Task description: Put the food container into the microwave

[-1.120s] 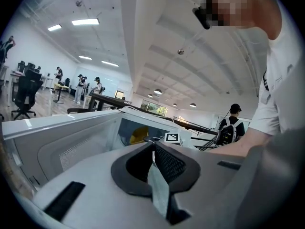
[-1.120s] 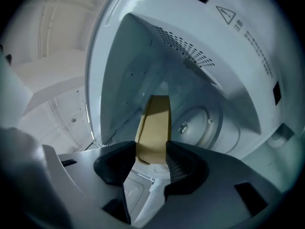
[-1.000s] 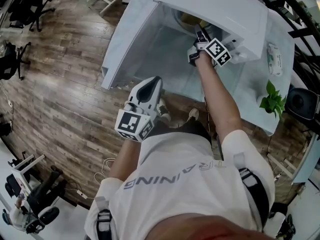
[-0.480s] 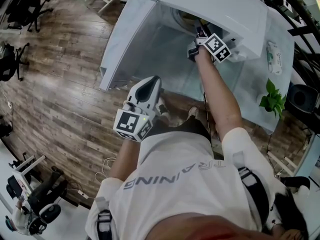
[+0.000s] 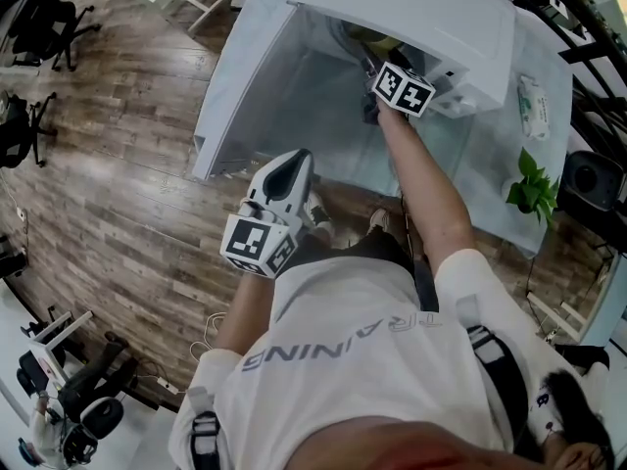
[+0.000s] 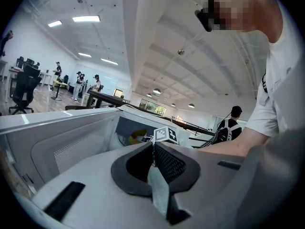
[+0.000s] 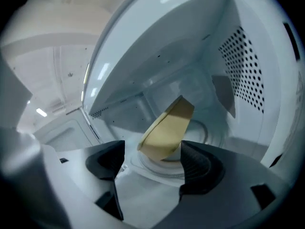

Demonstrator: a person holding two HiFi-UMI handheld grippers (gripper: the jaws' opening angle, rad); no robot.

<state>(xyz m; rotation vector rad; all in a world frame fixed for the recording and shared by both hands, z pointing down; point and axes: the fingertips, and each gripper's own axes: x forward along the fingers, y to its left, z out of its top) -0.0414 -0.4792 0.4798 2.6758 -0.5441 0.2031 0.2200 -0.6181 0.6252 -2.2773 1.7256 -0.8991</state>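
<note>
Open microwave (image 5: pixel 421 18) on the white tabletop (image 5: pixel 490 164), door (image 5: pixel 245 76) swung wide to the left. Inside, on the turntable (image 7: pixel 202 128), yellow food container (image 7: pixel 167 130), seen tilted just beyond the tips of the right gripper (image 7: pixel 152 151), jaws wide apart, nothing gripped. Left gripper (image 6: pixel 153 149) held back at the person's waist, off the tabletop's front edge, jaws pressed together and empty; potted plant (image 5: pixel 529 189) near the right end of that edge.
</note>
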